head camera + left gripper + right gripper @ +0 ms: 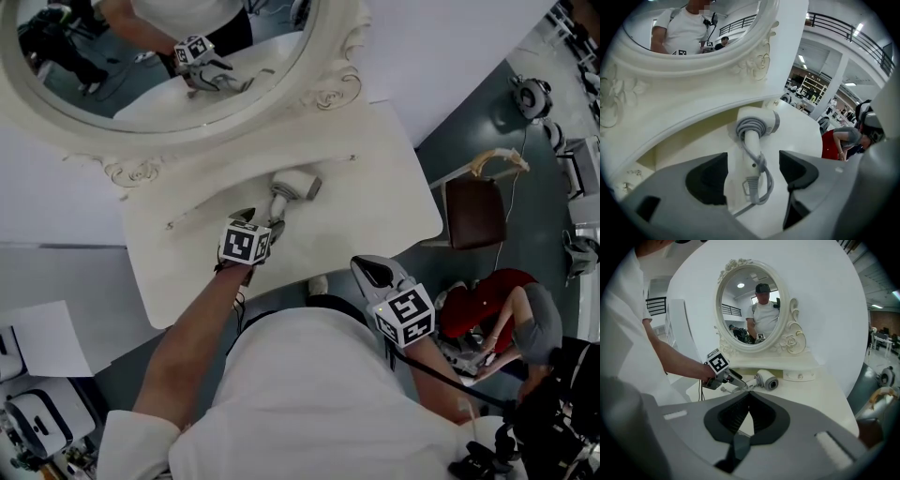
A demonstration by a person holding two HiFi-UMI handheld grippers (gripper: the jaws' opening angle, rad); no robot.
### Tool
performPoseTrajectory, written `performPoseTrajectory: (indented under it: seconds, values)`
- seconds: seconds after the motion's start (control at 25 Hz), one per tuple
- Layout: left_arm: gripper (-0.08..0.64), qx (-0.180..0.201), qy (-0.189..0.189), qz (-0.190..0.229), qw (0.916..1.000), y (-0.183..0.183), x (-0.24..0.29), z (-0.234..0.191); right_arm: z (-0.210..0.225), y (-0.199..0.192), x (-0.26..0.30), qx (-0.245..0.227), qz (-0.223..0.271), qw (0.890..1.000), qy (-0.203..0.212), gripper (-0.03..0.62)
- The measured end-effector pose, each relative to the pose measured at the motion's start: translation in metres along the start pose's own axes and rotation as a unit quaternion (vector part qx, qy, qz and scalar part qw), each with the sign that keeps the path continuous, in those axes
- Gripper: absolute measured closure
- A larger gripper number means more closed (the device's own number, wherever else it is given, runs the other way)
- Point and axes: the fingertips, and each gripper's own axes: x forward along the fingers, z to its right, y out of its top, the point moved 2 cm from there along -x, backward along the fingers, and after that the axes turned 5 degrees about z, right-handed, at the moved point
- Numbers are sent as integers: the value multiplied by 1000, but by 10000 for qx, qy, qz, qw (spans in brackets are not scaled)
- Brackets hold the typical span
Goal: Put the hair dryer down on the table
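Observation:
The white hair dryer (294,190) lies on its side on the white dressing table (375,178), its grey cord wound round the handle. My left gripper (264,223) is open at the handle's end. In the left gripper view the handle (751,145) and the plug (749,185) sit between the wide-spread jaws (753,164), and neither pad touches them. My right gripper (370,272) is shut and holds nothing, over the table's front edge. From the right gripper view (748,393) I see the dryer (764,379) and the left gripper (736,380) beside it.
An oval mirror (159,56) in an ornate white frame stands at the back of the table. A brown chair (475,211) is to the right, and a person in red (497,314) crouches beyond it. Equipment (37,422) sits on the floor at lower left.

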Motion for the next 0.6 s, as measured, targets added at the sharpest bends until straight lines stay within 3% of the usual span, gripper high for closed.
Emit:
performPoseTrajectory:
  seconds: [0.32, 0.6]
  values:
    - [237, -98, -363, 322, 9988, -15, -54, 7, -46, 0, 9, -115, 18, 9999, 19, 592]
    - [373, -164, -644, 680, 9955, -43, -123, 10, -105, -9, 21, -167, -48, 9998, 101, 592]
